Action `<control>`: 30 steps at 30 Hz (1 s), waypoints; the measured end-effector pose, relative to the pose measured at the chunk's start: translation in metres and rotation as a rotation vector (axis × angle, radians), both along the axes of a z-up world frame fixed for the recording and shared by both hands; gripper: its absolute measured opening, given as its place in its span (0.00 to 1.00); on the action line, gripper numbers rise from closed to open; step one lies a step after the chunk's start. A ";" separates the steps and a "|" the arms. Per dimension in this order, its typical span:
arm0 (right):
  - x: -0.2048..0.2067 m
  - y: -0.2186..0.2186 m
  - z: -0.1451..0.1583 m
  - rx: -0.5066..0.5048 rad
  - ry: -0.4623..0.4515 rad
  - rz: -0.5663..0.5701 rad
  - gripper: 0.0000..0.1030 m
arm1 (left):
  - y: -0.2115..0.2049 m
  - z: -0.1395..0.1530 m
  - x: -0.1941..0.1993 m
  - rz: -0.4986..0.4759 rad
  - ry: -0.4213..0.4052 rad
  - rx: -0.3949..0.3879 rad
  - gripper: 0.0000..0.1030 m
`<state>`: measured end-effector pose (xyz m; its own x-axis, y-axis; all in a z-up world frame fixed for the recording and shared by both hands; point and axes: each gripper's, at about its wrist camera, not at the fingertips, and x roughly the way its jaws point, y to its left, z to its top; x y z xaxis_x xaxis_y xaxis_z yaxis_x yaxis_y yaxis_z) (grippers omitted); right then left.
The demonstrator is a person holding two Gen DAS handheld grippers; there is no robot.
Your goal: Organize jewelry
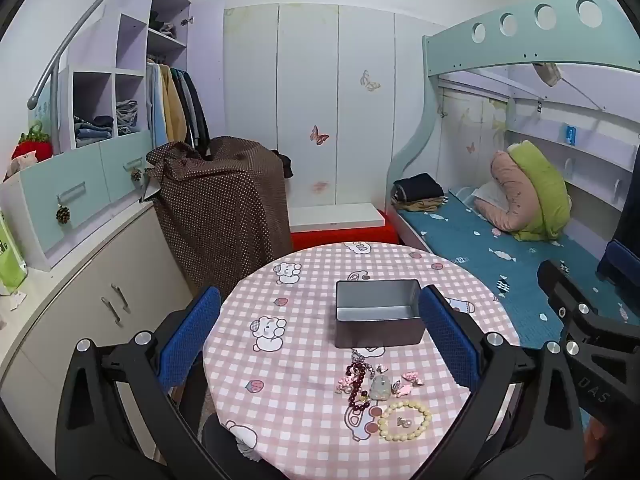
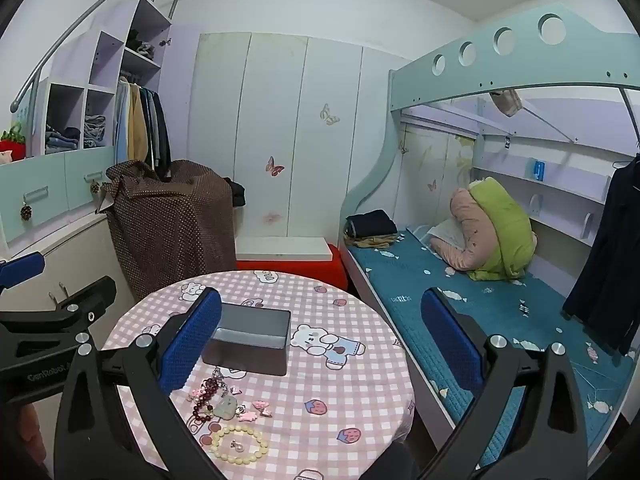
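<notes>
Left wrist view: tin box (image 1: 378,314) stands just behind jewelry (image 1: 380,390).

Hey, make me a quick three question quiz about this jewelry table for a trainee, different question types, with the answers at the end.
1. True or false: the grey rectangular metal tin already holds jewelry.
2. Multiple choice: what lies inside the cream beaded bracelet? A) a small silver pearl charm B) a pink bow clip C) nothing
3. Fill in: the dark red beaded bracelet lies ___ the tin and the cream bracelet.

Key: 1 false, its visible interior is empty. 2 A, the charm. 3 between. Both the left gripper and right gripper are open, holding nothing.
</notes>
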<state>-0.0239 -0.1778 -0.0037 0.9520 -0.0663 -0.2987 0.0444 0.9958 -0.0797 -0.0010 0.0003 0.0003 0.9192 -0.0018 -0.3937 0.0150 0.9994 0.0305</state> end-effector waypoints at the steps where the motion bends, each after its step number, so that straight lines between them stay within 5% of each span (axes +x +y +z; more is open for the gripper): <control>1: 0.001 -0.001 0.000 0.001 0.006 0.006 0.93 | -0.001 0.000 0.000 0.000 0.005 0.010 0.96; 30: 0.006 -0.003 -0.002 0.021 0.022 0.022 0.93 | 0.000 -0.004 0.006 -0.022 0.043 -0.002 0.96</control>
<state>-0.0179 -0.1811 -0.0059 0.9464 -0.0388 -0.3208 0.0207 0.9980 -0.0597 0.0052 0.0007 -0.0035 0.9014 -0.0229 -0.4325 0.0384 0.9989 0.0272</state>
